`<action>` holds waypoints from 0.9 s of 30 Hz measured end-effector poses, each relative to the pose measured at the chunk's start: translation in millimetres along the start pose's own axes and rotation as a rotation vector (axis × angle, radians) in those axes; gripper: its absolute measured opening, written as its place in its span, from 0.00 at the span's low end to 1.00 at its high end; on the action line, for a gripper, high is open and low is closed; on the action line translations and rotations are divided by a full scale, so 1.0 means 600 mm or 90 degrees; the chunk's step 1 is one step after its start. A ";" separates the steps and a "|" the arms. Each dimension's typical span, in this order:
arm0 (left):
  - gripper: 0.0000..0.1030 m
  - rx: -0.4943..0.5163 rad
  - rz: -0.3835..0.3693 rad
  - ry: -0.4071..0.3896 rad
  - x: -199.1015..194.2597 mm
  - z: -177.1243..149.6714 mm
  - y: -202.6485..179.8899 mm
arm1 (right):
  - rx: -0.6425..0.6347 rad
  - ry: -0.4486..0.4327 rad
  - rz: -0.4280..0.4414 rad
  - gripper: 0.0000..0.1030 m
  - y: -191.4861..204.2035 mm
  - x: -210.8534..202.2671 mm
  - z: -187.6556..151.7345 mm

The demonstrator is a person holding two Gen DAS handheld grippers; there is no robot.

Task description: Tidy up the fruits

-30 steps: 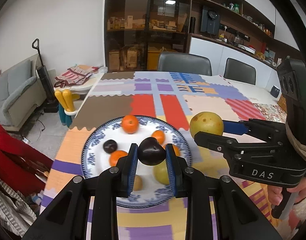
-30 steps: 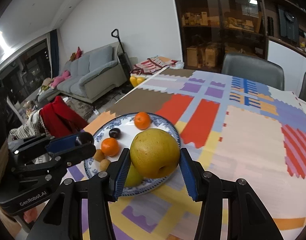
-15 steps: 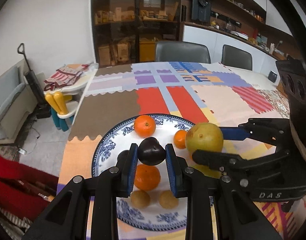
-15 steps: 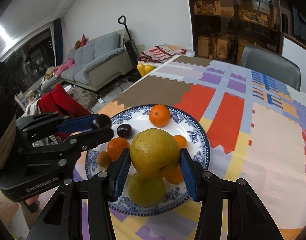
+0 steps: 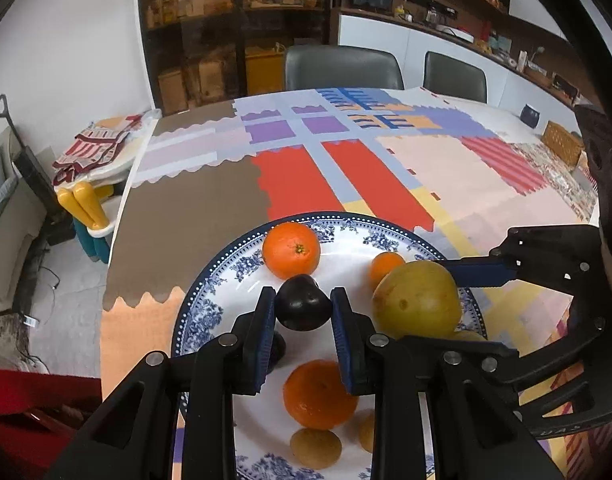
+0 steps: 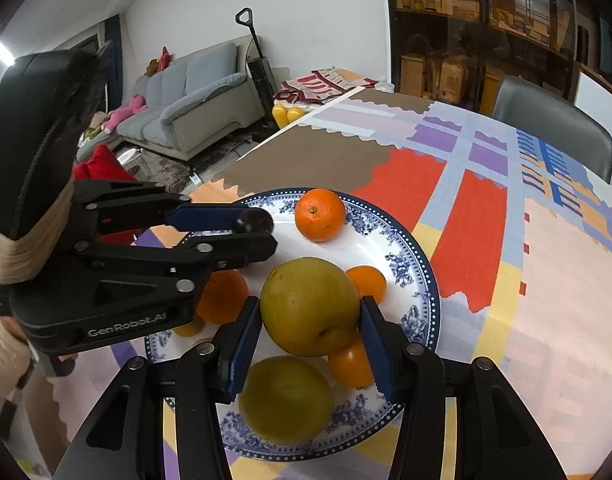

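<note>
A blue-patterned white plate (image 5: 209,280) (image 6: 418,280) holds several fruits: oranges (image 5: 291,250) (image 6: 320,214), small tan fruits (image 5: 316,448) and a second yellow-green pear (image 6: 285,398). My left gripper (image 5: 302,312) is shut on a dark plum (image 5: 302,307) just above the plate's middle. Over the plate's right side my right gripper (image 6: 310,320) is shut on a large yellow-green pear (image 6: 310,306) (image 5: 418,300). Each gripper shows in the other's view, the left gripper (image 6: 257,222) at the plate's left and the right gripper (image 5: 476,276) at its right.
The plate lies near the front left corner of a table under a patchwork cloth (image 5: 346,176). Two grey chairs (image 5: 344,68) stand at the far side. A small side table with folded cloth (image 5: 101,144), a vacuum (image 6: 257,64) and a sofa (image 6: 193,100) lie beyond the left edge.
Both grippers came down and forward over the plate, each still holding its fruit. The plate now fills more of both views.
</note>
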State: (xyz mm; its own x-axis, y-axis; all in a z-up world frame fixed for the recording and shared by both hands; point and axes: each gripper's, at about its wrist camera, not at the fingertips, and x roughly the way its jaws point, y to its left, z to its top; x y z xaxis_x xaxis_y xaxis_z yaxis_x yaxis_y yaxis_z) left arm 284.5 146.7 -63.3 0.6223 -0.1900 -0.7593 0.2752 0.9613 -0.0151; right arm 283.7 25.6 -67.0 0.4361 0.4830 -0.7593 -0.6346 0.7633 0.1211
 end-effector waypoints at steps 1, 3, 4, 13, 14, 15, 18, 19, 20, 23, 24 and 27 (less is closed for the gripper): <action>0.27 0.003 0.005 -0.001 -0.001 0.001 0.000 | -0.001 0.001 0.000 0.49 0.000 0.001 0.001; 0.29 0.003 0.013 -0.001 -0.003 0.001 0.002 | -0.001 0.002 0.000 0.49 0.000 0.002 0.001; 0.34 0.003 0.019 0.000 -0.005 0.000 0.003 | 0.000 0.002 -0.001 0.49 -0.001 0.003 0.001; 0.45 -0.028 0.059 -0.018 -0.045 -0.012 0.007 | -0.004 0.006 0.004 0.51 0.005 0.002 -0.004; 0.45 -0.031 0.067 -0.020 -0.051 -0.013 0.005 | -0.003 0.004 0.003 0.52 0.006 -0.001 -0.005; 0.45 -0.036 0.082 -0.025 -0.060 -0.014 0.001 | -0.004 -0.002 -0.007 0.52 0.007 -0.007 -0.006; 0.47 -0.056 0.098 -0.043 -0.088 -0.018 -0.007 | -0.005 -0.014 -0.016 0.52 0.008 -0.024 -0.010; 0.50 -0.059 0.100 -0.051 -0.098 -0.020 -0.012 | -0.001 -0.018 -0.020 0.52 0.007 -0.032 -0.011; 0.53 -0.061 0.106 -0.056 -0.105 -0.021 -0.016 | 0.003 -0.025 -0.023 0.52 0.007 -0.041 -0.013; 0.54 -0.073 0.121 -0.074 -0.135 -0.025 -0.033 | 0.010 -0.049 -0.037 0.57 0.010 -0.073 -0.021; 0.54 -0.078 0.125 -0.079 -0.145 -0.026 -0.039 | 0.013 -0.058 -0.045 0.62 0.011 -0.086 -0.024; 0.56 -0.089 0.140 -0.096 -0.177 -0.033 -0.059 | 0.024 -0.087 -0.082 0.66 0.013 -0.126 -0.033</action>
State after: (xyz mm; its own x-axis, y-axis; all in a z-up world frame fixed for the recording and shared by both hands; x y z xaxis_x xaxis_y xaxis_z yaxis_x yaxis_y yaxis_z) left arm 194.2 137.0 5.4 0.7609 0.0085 -0.6488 0.0242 0.9988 0.0415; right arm 233.0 -13.4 -21.6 0.5961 0.4319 -0.6769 -0.5445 0.8370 0.0546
